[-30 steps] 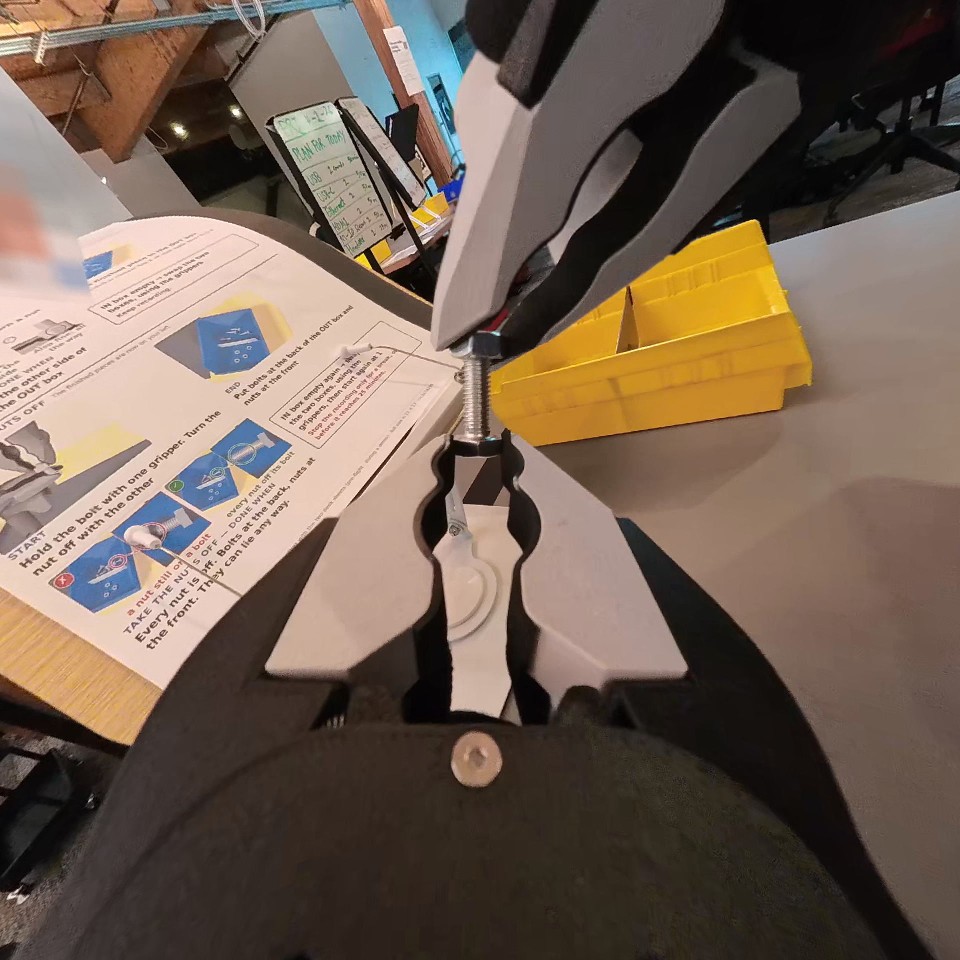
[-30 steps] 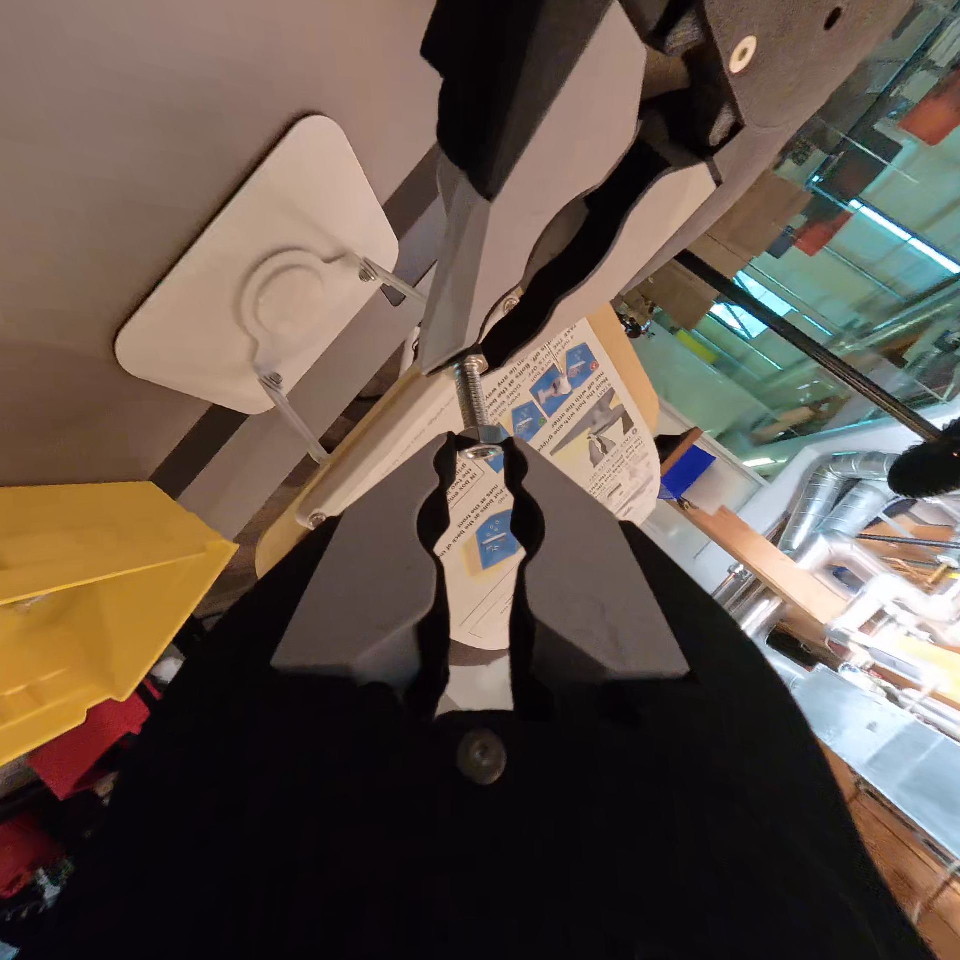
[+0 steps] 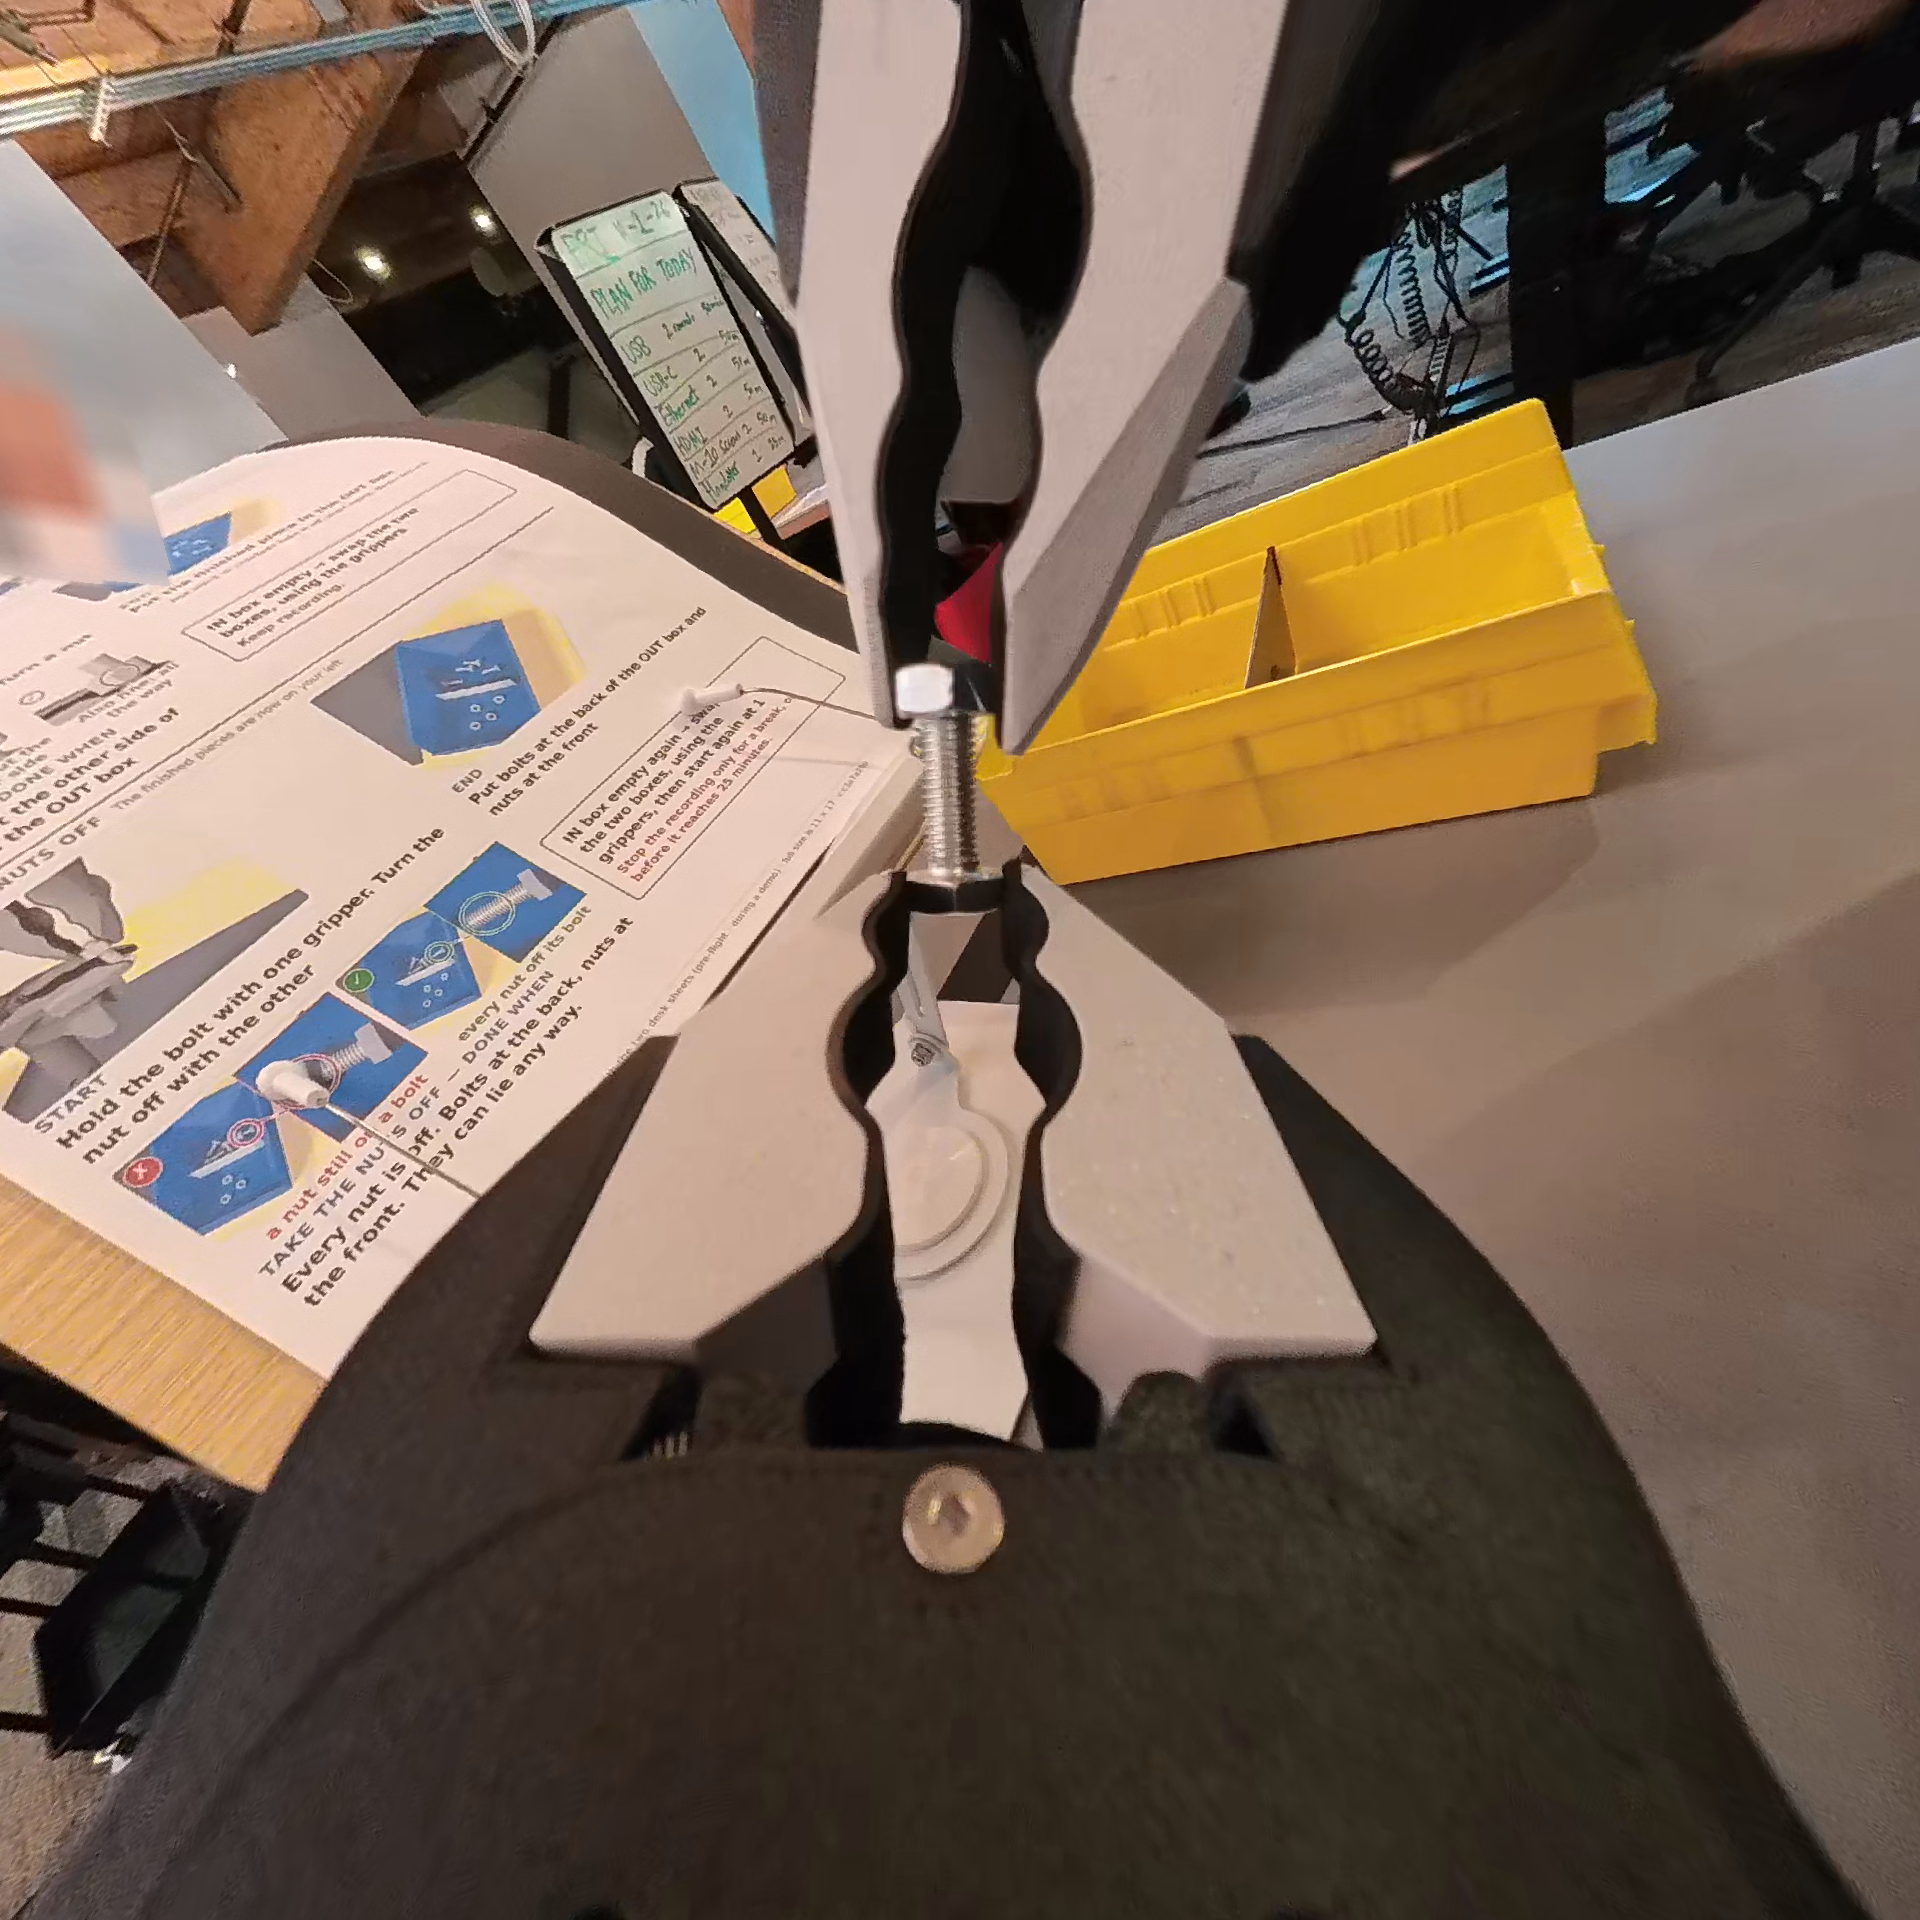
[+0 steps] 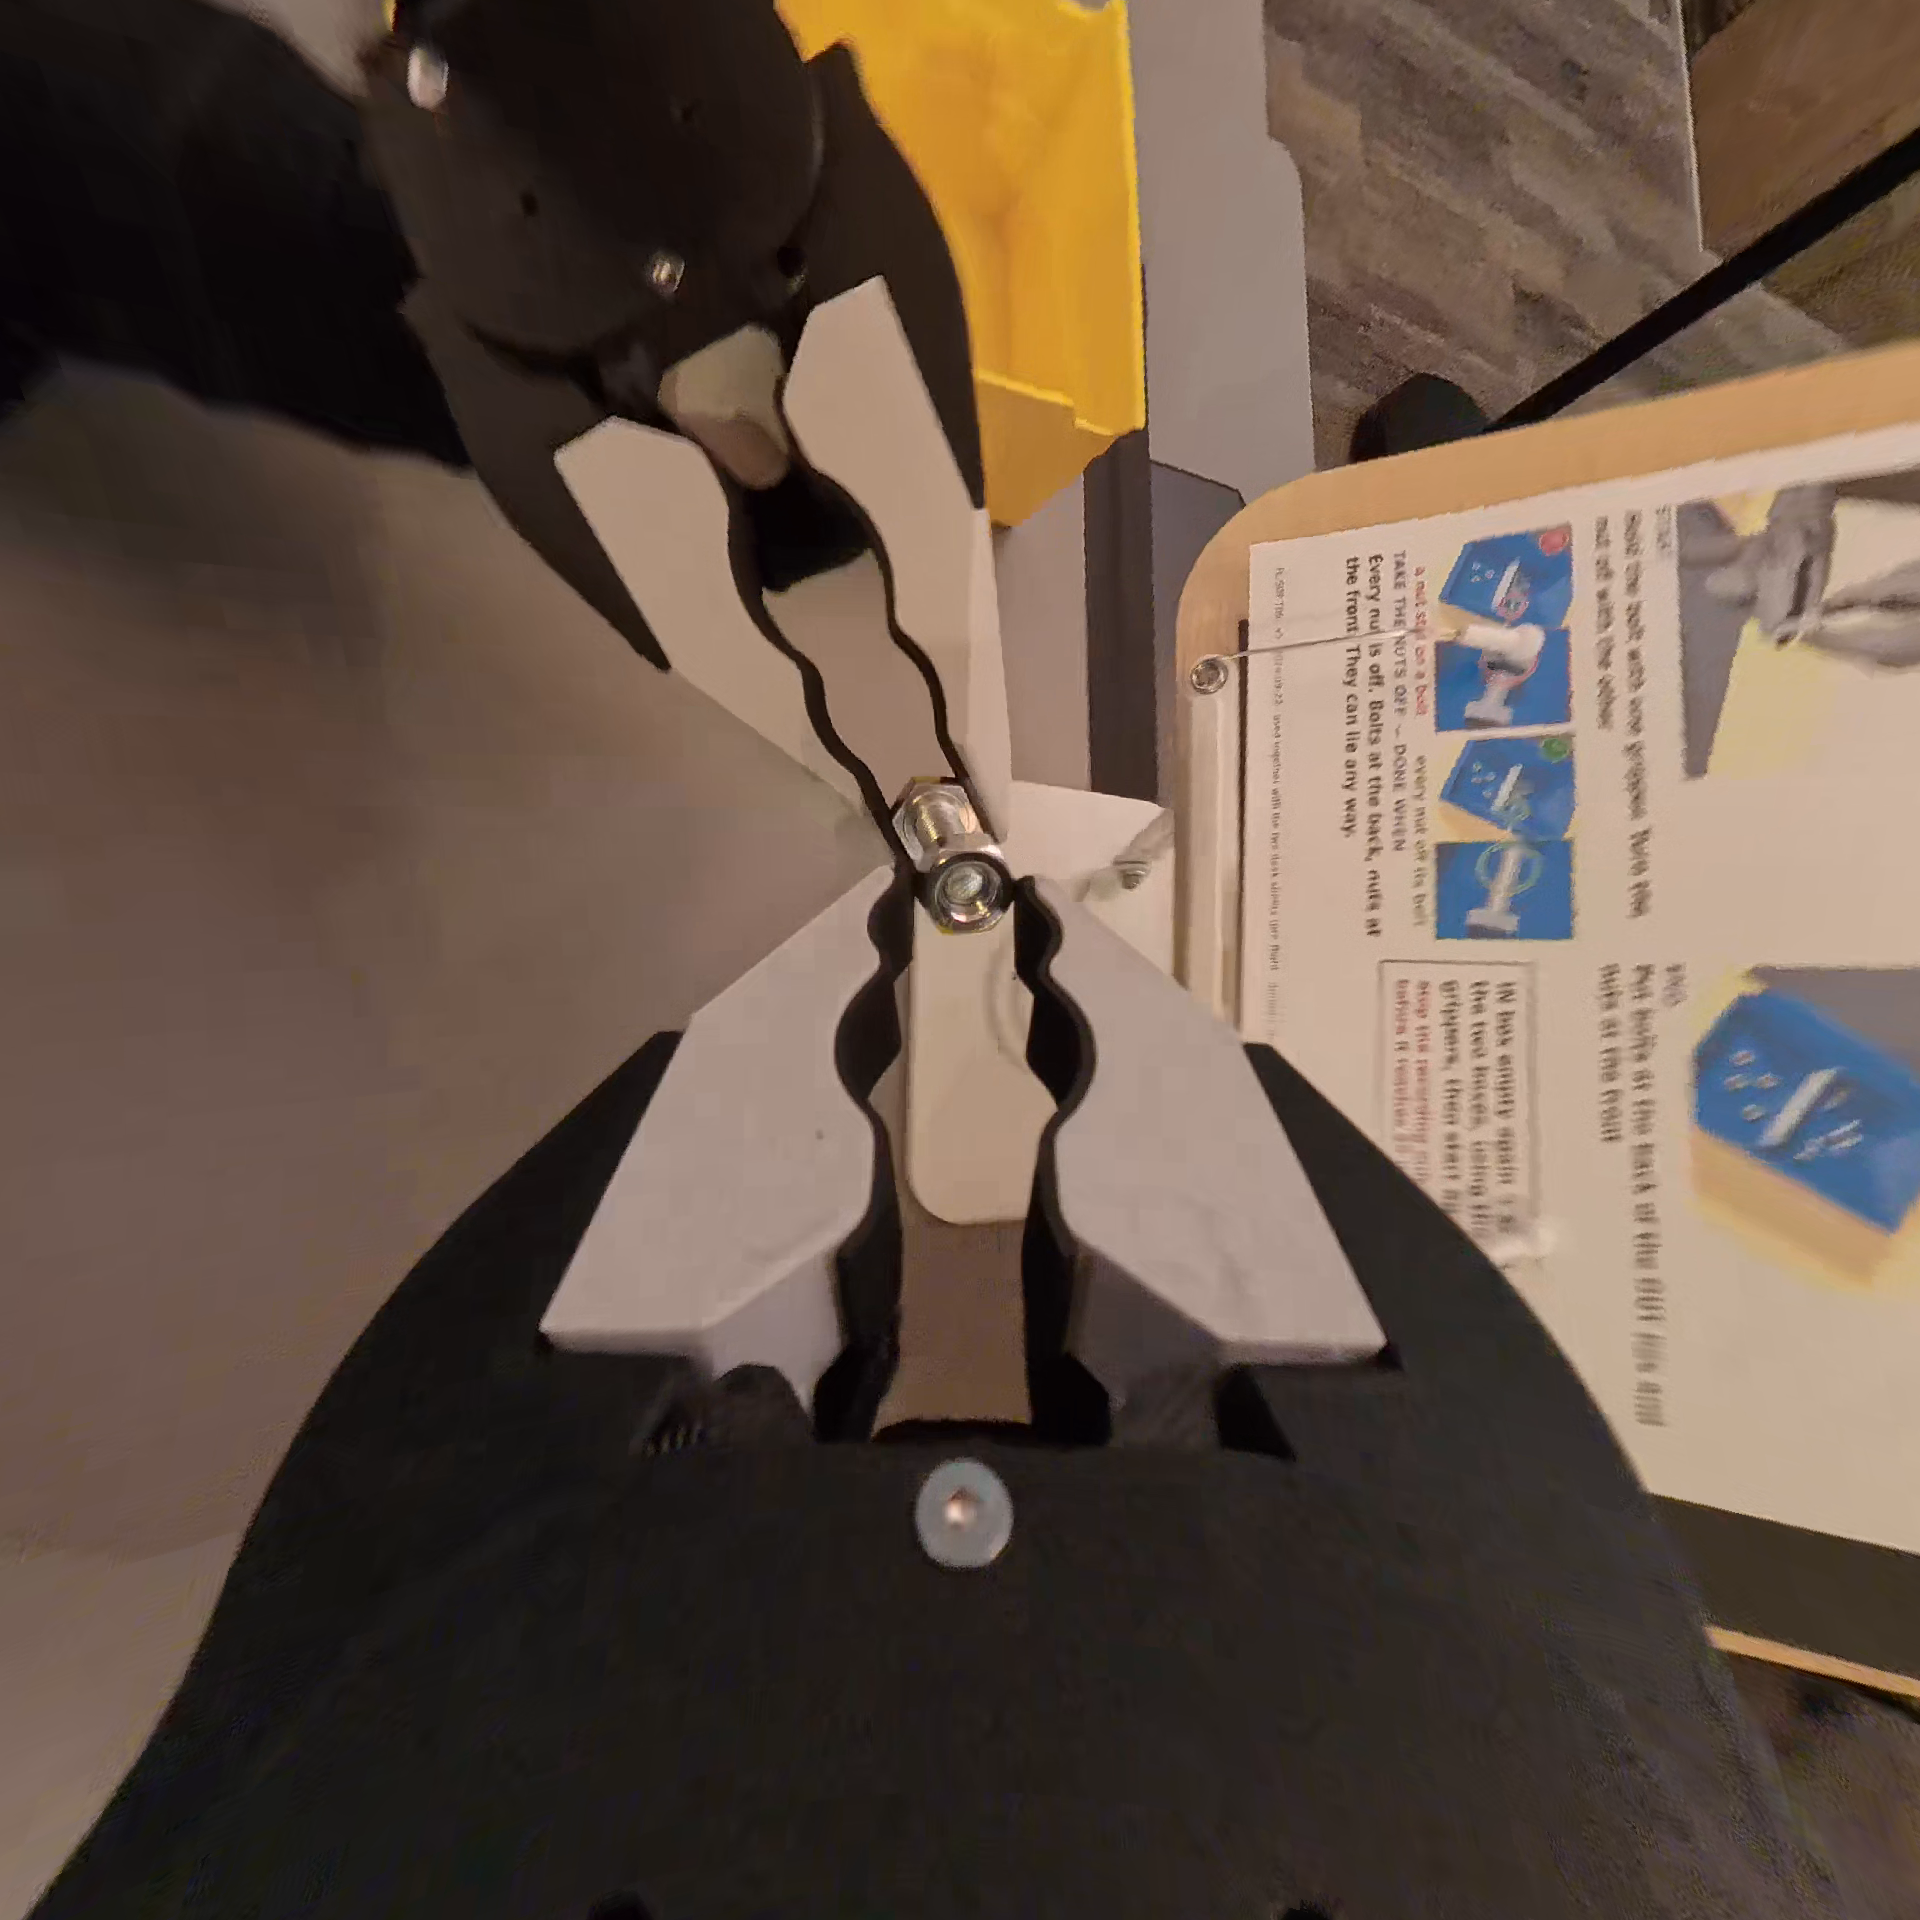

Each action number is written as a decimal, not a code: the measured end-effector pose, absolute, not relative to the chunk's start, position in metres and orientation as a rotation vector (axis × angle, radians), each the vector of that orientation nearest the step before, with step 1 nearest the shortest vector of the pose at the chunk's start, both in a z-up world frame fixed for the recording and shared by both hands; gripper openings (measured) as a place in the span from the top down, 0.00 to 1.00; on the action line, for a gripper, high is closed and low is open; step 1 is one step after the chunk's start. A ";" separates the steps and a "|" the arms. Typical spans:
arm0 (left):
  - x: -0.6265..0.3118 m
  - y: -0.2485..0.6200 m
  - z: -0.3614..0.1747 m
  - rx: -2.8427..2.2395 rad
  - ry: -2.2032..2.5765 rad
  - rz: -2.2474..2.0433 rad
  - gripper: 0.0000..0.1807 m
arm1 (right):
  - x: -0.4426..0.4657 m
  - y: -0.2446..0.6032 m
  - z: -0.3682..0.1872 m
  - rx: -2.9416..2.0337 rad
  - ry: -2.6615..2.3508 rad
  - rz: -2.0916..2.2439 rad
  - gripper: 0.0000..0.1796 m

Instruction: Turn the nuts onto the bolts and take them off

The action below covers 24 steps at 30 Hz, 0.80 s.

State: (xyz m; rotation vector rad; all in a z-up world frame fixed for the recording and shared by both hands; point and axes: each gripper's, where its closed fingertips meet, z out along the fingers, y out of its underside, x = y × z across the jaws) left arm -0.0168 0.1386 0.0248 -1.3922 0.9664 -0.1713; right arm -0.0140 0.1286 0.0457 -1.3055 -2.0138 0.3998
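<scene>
A silver bolt [image 3: 948, 800] stands upright between my two grippers, above the grey table [image 3: 1558, 1143]. My left gripper [image 3: 951, 899] is shut on the bolt's lower end, which looks like its head. My right gripper [image 3: 935, 707] comes down from above and is shut on the hex nut [image 3: 923, 691] at the top of the thread. In the right wrist view the nut [image 4: 964, 891] sits end-on between my right gripper's [image 4: 961, 894] tips. Just beyond it, my left gripper [image 4: 930, 805] holds the bolt [image 4: 927, 823].
A yellow divided bin [image 3: 1351, 748] sits on the table behind the bolt, and shows in the right wrist view [image 4: 1018, 208]. A printed instruction sheet [image 3: 312, 831] lies on a wooden board to the left. A white stand plate [image 3: 956, 1174] lies under the grippers. A whiteboard [image 3: 675, 364] stands beyond. Both grippers' tips are close together, under 4 cm apart.
My right gripper has rotated around the bolt's axis with the nut in it; its fingers now stand nearly upright. My left gripper has hardly moved.
</scene>
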 end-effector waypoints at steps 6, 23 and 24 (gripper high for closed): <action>-0.016 0.138 0.023 -1.401 0.964 -0.204 0.92 | -0.012 0.139 0.047 -0.584 -2.194 -0.493 0.91; -0.016 0.139 0.025 -1.395 0.949 -0.204 0.91 | -0.004 0.141 0.059 -0.857 -2.032 -0.265 0.76; -0.016 0.140 0.024 -1.395 0.948 -0.198 0.91 | -0.003 0.142 0.061 -0.967 -1.994 -0.151 0.76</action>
